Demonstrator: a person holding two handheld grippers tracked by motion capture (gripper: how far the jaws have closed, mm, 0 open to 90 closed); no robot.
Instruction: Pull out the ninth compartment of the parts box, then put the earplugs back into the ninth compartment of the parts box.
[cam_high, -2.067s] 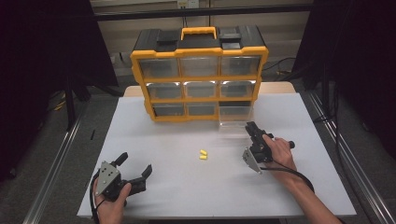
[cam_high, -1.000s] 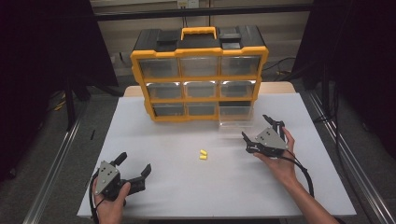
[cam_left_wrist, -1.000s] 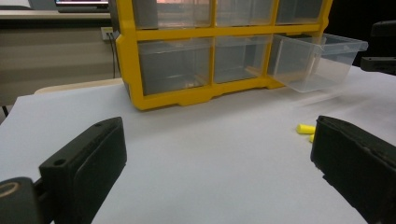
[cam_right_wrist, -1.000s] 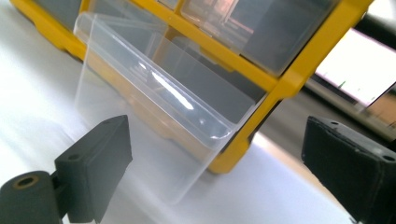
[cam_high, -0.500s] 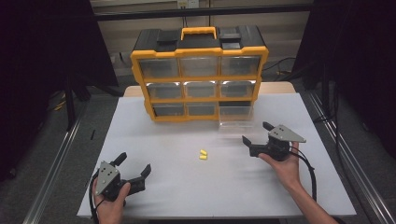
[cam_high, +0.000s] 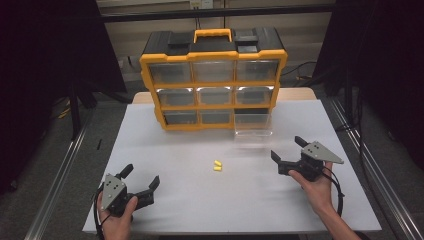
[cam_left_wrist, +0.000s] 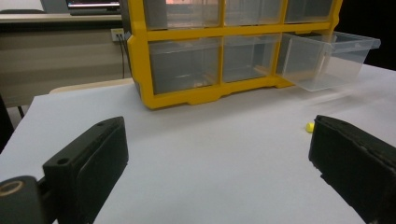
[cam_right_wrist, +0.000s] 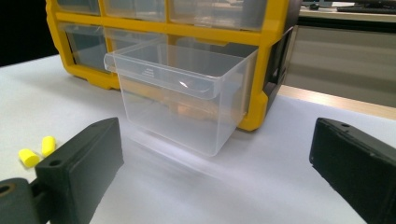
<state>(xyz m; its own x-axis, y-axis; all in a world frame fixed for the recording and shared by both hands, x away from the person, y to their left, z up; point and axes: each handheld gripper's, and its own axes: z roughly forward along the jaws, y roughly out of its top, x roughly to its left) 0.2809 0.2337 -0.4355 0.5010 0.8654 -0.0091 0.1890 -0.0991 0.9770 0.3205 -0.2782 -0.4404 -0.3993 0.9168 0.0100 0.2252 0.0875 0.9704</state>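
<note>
- Yellow earplugs (cam_high: 217, 165), two of them, lie touching each other on the white table (cam_high: 200, 200), off to the side of the right gripper (cam_high: 290, 152) and a little ahead of its near jaw; in the right gripper view they (cam_right_wrist: 35, 150) sit just beyond that jaw's tip.
- Straight ahead of the same gripper stands the clear drawer (cam_right_wrist: 180, 100), pulled well out of the bottom row of the yellow organizer (cam_high: 213, 75), its mouth open and nothing visible inside.
- That right gripper has just been opening, and now its jaws stand wide apart with only bare table between them.
- Left gripper (cam_high: 140, 180) rests near the table's front edge, jaws spread wide and holding nothing; one plug (cam_left_wrist: 309, 126) peeks past its far jaw.
- My read: the step in hand is picking up a plug for the drawer.
- To do it well, swing the right gripper round toward the plugs, come down low so the pads straddle just one, and close gently, since foam of this sort likely squashes and slips.
- Taking the nearer plug first should avoid nudging its neighbour away.
</note>
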